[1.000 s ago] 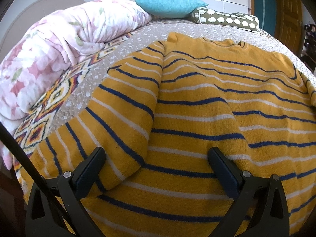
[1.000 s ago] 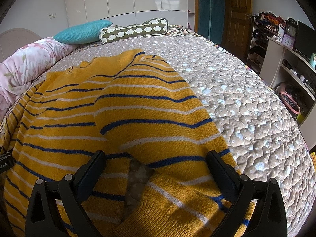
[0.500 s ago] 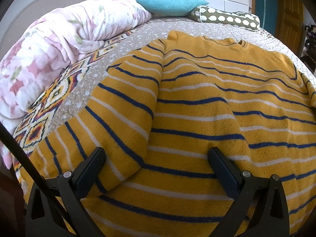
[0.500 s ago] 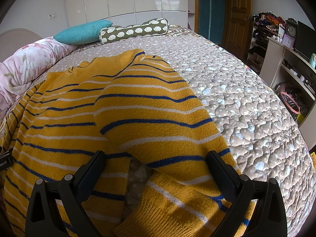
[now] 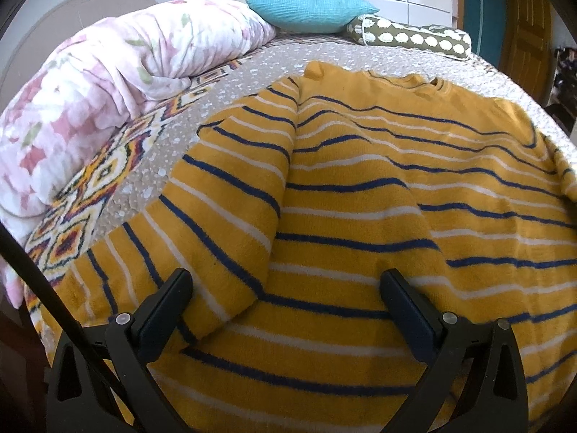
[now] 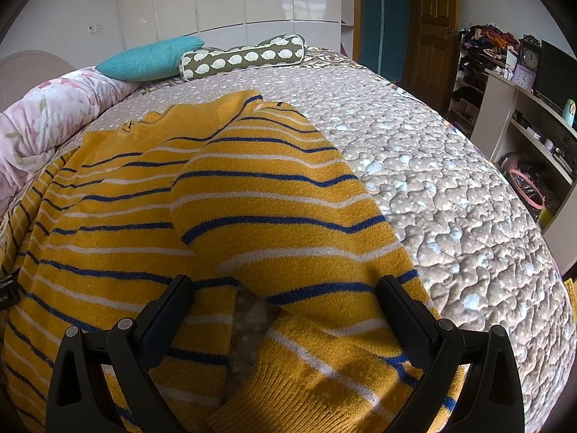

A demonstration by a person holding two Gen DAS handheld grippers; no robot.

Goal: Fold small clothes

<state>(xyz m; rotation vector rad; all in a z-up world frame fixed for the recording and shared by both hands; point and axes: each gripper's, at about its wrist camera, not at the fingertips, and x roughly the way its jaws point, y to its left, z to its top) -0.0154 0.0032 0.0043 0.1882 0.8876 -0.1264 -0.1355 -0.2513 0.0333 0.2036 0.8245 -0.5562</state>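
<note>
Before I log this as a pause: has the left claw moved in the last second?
Yes, slightly. The left claw has drifted left and tilted: the floral duvet and teal pillow shifted within its view, over the yellow sweater.

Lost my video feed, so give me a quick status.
Left gripper and right gripper open, empty. Striped yellow sweater flat on bed, sleeves folded in. Nothing obstructing.

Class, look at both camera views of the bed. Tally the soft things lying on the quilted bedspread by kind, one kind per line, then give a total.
Striped sweater: 1
Teal pillow: 1
Spotted bolster cushion: 1
Floral duvet: 1
Total: 4
</note>
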